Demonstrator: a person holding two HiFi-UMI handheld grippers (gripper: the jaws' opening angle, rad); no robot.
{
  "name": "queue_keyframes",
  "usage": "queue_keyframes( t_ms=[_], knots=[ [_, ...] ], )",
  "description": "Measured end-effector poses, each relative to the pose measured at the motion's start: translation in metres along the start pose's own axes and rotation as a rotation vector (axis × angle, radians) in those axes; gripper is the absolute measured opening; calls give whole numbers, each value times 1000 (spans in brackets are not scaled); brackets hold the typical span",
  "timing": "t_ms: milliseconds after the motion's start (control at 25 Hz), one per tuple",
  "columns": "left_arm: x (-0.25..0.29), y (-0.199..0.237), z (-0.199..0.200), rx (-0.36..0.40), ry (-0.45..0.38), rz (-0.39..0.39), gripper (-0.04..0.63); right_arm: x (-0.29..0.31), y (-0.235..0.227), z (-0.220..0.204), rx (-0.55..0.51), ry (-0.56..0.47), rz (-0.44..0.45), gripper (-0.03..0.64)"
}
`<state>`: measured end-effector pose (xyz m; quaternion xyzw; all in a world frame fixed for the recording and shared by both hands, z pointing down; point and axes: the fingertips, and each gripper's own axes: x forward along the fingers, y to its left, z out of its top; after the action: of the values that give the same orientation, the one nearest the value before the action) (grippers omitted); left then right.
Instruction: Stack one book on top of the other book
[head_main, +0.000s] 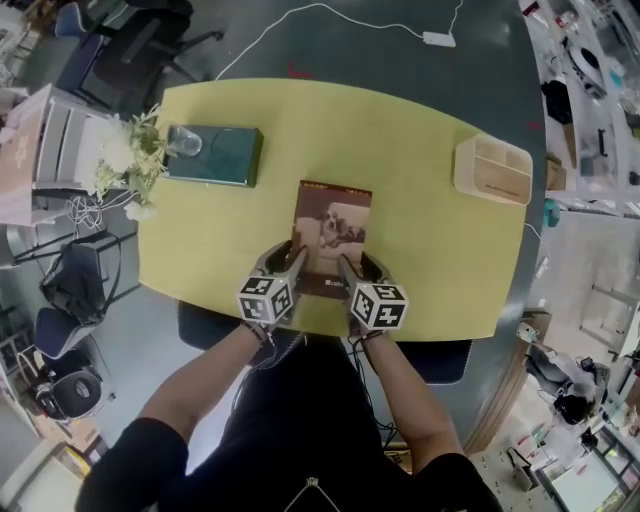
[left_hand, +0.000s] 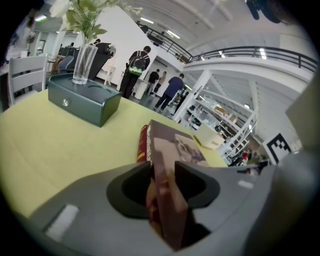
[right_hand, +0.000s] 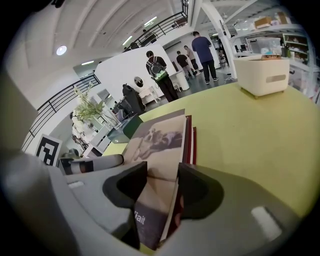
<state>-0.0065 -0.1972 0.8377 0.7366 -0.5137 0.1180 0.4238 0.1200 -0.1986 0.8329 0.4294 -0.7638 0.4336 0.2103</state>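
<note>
The brown book (head_main: 333, 225) is lying lengthwise away from you, with its near short edge tucked right into both sets of jaws. Left gripper (head_main: 285, 258) is clamped on the near-left corner and right gripper (head_main: 355, 265) on the near-right one, each at about a book's thickness, cover on one side and underside on the other. Pinching both corners makes sense to me: a wide flat thing like this would sag or swing from a single grip, and this way you can keep it level and square it up.

There's a red edge (right_hand: 194, 137) just under the cover, out past the jaws. Honestly can't tell if that's the second book underneath or this one's own binding, so no idea yet if the stack is done.

Pose-wise, your left forearm (head_main: 205, 385) and right forearm (head_main: 405, 395) come in close together, with both grippers tipped forward and down at the table (head_main: 430, 260) and the marker cubes facing up.

Well beyond the left jaws sits a green box (head_main: 215, 155) with a glass vase (head_main: 184, 140) on it
</note>
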Motion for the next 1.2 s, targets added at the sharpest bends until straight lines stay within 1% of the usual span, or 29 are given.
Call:
queue_keyframes(
  t_ms=[240,440,600,720,800,960,1000,1080,1160,1200],
  knots=[
    [0,2,-1,3,0,1,166,1,1,0,-3,-2,5,198],
    [0,2,1,20,1,-2,163,-1,-2,0,19,-21,17,199],
    [-16,14,16,31,-46,32,176,-23,-16,11,41,-75,-20,199],
    [-38,26,36,50,-94,56,176,-50,-31,30,47,-132,-52,199],
    [-56,27,51,77,-125,60,149,-72,-33,48,36,-178,-58,193],
    [-100,6,72,142,-171,43,97,-117,-10,78,-9,-255,-44,92],
    [-112,-2,77,159,-184,35,76,-127,1,83,-23,-273,-33,88],
    [-135,-20,87,193,-217,14,44,-148,27,95,-49,-316,-5,50],
    [-156,-40,100,223,-255,-17,34,-169,55,107,-71,-363,27,10],
    [-166,-50,108,238,-278,-33,31,-178,69,113,-86,-386,43,5]
  ],
)
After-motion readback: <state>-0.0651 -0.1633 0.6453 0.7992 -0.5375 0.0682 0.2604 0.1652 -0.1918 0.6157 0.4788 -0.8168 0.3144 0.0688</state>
